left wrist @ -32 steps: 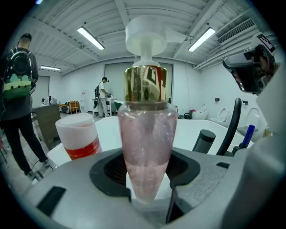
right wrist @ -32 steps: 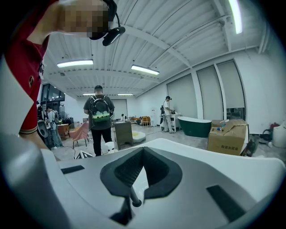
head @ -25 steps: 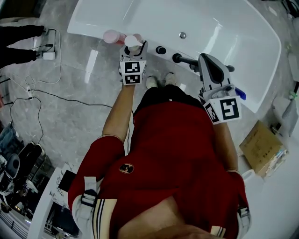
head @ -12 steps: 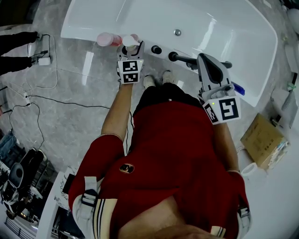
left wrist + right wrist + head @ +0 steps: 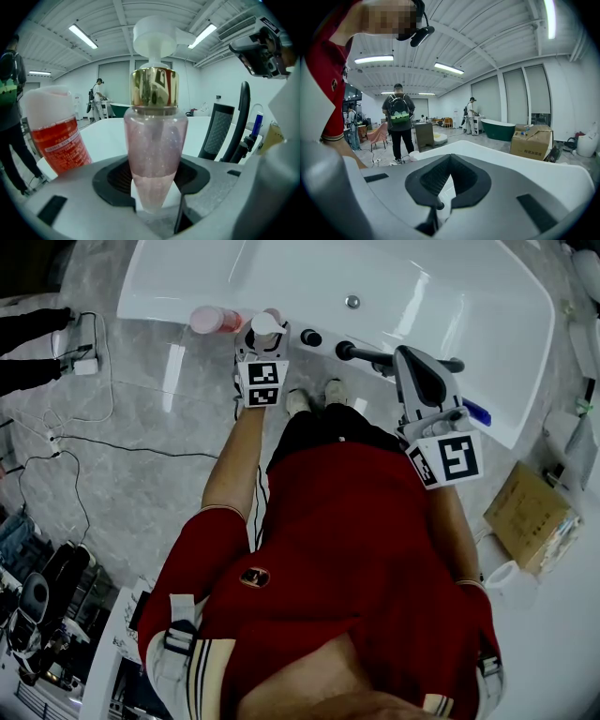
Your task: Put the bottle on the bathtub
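Note:
A clear pinkish pump bottle (image 5: 154, 154) with a gold collar and a white pump head stands upright between the jaws of my left gripper (image 5: 155, 190), which is shut on its lower body. In the head view the left gripper (image 5: 264, 337) holds the pump bottle (image 5: 265, 323) at the near rim of the white bathtub (image 5: 169, 282). A red bottle with a white cap (image 5: 208, 319) stands on that rim just left of it, and the red bottle (image 5: 57, 136) also shows in the left gripper view. My right gripper (image 5: 419, 367) is raised over the tub's rim further right; the right gripper (image 5: 437, 206) is shut and holds nothing.
Black tap knobs (image 5: 311, 337) and a hand shower (image 5: 375, 358) sit on the rim between the grippers. A cardboard box (image 5: 530, 526) lies at the right, and cables (image 5: 84, 427) trail over the marble floor at the left. A person with a backpack (image 5: 398, 117) stands in the room.
The left gripper with the pump bottle has edged slightly further over the tub's rim, away from the red bottle. The right gripper has hardly moved.

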### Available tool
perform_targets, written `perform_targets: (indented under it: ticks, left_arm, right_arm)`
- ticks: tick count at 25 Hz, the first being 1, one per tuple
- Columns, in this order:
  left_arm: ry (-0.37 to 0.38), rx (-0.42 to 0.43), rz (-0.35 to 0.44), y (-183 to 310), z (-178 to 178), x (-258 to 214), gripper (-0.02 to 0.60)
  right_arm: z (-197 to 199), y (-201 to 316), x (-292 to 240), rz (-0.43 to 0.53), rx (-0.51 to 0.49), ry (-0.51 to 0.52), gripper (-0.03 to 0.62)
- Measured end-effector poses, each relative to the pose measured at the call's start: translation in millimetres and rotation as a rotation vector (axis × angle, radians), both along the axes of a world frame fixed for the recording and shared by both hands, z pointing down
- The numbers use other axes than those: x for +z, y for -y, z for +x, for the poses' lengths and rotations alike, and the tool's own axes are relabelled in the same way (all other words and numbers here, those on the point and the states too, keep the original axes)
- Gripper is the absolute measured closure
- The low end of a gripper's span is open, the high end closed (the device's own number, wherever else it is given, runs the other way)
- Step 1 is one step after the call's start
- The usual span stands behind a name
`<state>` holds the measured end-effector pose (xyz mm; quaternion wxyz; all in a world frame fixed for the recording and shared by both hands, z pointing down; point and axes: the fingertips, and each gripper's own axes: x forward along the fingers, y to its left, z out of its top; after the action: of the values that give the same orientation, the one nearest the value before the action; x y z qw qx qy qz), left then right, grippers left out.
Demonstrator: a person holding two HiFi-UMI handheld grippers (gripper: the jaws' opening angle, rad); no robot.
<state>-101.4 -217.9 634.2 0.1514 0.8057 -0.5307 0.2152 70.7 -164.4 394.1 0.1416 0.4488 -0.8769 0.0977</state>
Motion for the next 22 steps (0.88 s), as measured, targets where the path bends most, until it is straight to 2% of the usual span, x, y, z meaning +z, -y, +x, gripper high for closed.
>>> perform_targets:
  ticks: [5,7,22]
  left_arm:
    - [-0.020,-0.002,-0.007,-2.5,1.2,0.6,0.353]
    - [-0.024,0.001,-0.010,-2.5,-0.5,0.8,0.330]
    - [-0.028,-0.036,0.040,-35.1,-12.3,-29.4,0.305]
  right_arm:
    - [-1.6,-2.1,-2.7,0.005,-0.009,0.005,0.595]
    - [-2.5,-3.7,-2.3,0.007,-0.010,0.007,0.595]
    - [-12.4,-20.9,-4.2,0.015,-0.055,0.035,0.595]
